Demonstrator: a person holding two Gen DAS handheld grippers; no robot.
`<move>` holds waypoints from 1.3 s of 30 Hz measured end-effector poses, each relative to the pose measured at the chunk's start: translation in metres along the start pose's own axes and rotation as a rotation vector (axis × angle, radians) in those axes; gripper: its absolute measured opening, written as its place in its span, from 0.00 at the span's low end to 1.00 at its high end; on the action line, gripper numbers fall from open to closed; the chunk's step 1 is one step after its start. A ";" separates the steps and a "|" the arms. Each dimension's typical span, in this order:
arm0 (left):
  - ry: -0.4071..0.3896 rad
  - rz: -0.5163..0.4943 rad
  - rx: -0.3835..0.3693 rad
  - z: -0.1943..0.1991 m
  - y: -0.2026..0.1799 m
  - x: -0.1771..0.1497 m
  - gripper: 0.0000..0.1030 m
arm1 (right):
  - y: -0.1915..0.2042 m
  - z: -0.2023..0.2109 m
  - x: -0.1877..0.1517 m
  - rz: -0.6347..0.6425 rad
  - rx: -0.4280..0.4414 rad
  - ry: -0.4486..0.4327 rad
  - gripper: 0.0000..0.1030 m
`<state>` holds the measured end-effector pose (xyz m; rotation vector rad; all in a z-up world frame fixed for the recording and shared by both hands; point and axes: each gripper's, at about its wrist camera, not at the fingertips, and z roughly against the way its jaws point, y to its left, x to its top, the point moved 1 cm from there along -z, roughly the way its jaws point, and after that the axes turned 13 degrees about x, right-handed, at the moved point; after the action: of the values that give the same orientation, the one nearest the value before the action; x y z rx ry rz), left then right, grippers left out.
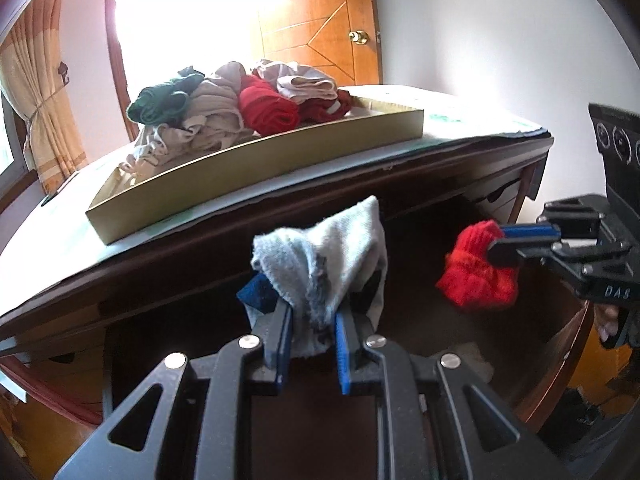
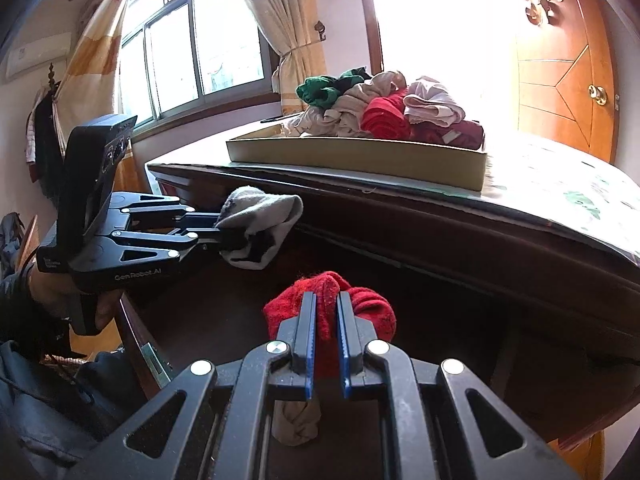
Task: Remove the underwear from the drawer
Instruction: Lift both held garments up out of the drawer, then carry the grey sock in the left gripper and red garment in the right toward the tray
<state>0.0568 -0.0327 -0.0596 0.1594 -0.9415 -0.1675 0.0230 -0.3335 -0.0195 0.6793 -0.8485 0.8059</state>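
— What do the tongs hold?
— The left gripper (image 1: 310, 320) is clamped on a grey garment (image 1: 332, 256), the right gripper (image 2: 326, 304) on a red one (image 2: 360, 312) (both above the dark open drawer (image 2: 440, 320)).
— Beyond?
— On the desk (image 1: 60, 256), near its front edge, a tray (image 1: 256, 176) piled with underwear (image 1: 264, 108).

A lived-in bedroom in a home.

Shown by the orange wooden panel door (image 2: 568, 92) with its round brass knob (image 2: 597, 95), pale yellow-and-cream curtains (image 2: 290, 32) tied back beside a wide sliding glass window (image 2: 188, 48), a white wall air conditioner (image 2: 38, 54) high in the corner, jackets hung on a wall hook (image 2: 42, 136), and a dark brown wooden dresser (image 1: 280, 224) bearing, near its front edge, a shallow tan cardboard tray (image 1: 256, 168) heaped with rumpled red, green and beige garments (image 1: 224, 104).
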 end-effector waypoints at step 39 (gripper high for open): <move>-0.162 0.101 0.038 0.020 0.012 -0.006 0.16 | 0.008 0.019 -0.006 0.043 -0.041 -0.140 0.10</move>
<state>0.0381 -0.0206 -0.0504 0.1345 -1.1120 -0.0699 0.0068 -0.3465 -0.0131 0.6888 -1.0062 0.7837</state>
